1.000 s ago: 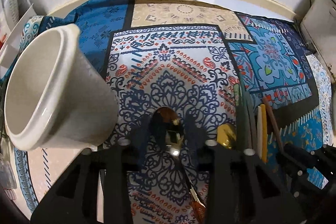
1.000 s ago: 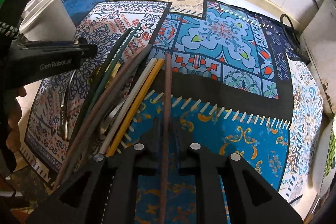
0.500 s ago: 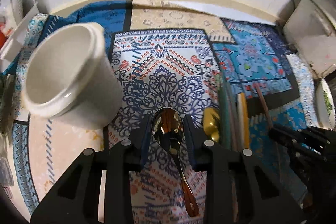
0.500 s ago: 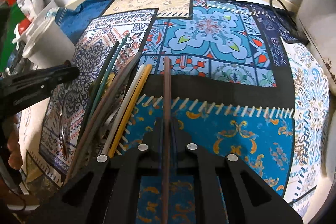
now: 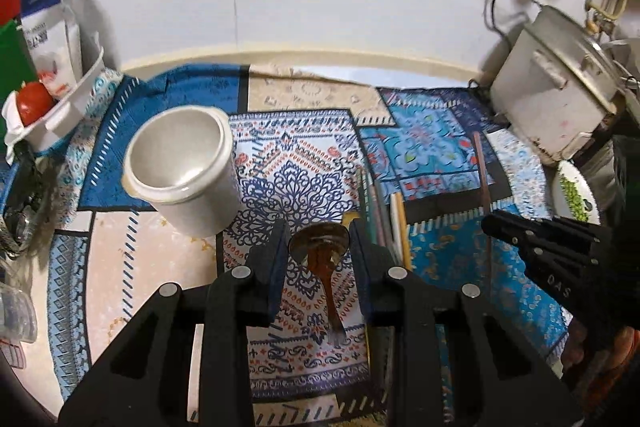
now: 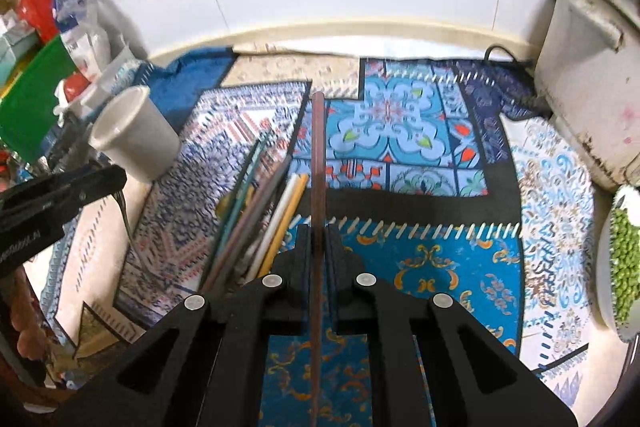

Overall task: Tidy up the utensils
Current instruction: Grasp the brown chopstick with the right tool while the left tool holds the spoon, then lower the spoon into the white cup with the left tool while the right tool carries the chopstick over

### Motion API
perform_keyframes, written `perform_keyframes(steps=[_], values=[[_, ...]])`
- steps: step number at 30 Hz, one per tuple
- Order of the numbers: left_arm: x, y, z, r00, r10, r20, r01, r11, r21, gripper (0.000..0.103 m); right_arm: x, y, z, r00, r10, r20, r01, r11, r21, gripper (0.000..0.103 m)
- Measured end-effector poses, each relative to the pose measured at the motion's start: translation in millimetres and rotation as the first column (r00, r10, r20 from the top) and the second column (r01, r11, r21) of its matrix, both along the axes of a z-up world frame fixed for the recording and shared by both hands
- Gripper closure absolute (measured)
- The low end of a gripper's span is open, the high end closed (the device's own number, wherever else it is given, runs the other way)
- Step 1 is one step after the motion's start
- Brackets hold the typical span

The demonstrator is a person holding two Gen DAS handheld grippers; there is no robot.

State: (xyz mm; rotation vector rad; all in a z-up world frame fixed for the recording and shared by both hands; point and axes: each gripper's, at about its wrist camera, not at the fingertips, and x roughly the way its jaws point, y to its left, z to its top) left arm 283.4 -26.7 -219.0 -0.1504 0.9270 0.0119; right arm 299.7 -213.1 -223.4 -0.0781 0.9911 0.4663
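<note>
A patterned blue cloth (image 6: 440, 267) covers the worktop up to the white wall at its back edge. At the right edge stands a grey-white lidded appliance (image 5: 552, 99), with a plate of green food (image 6: 626, 259) just in front of it. Near the left edge, toward the back, a white cup (image 5: 180, 171) stands upright and empty on the cloth. Beside it at the left edge sits a white tray (image 5: 60, 107) with a red item and a bag. In the middle of the cloth lies a loose bundle of chopsticks (image 6: 256, 211), green, grey, white and yellow, touching one another.

The right gripper (image 6: 316, 247) is pressed together on a single brown chopstick (image 6: 318, 155), which points toward the back wall, clear of the bundle. The left gripper (image 5: 318, 251) pinches a metal spoon (image 5: 320, 247) by the bowl, held above the cloth just right of the cup, handle hanging toward the front edge.
</note>
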Motion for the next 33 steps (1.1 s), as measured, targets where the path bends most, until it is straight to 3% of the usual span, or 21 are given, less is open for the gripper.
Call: perform_keyframes(steps=[19, 33], values=[[-21, -7, 63, 0.987, 0.01, 0.158, -0.015, 0.999, 0.028, 0.074, -17, 7, 64, 0.984, 0.025, 0.176, -0.042, 0.995, 0.092, 0.097], [-22, 22, 123, 0.952, 0.067, 0.298, -0.088, 0.994, 0.057, 0.074, -11, 39, 117, 0.945, 0.102, 0.309, -0.147, 0.981, 0.126, 0.097]])
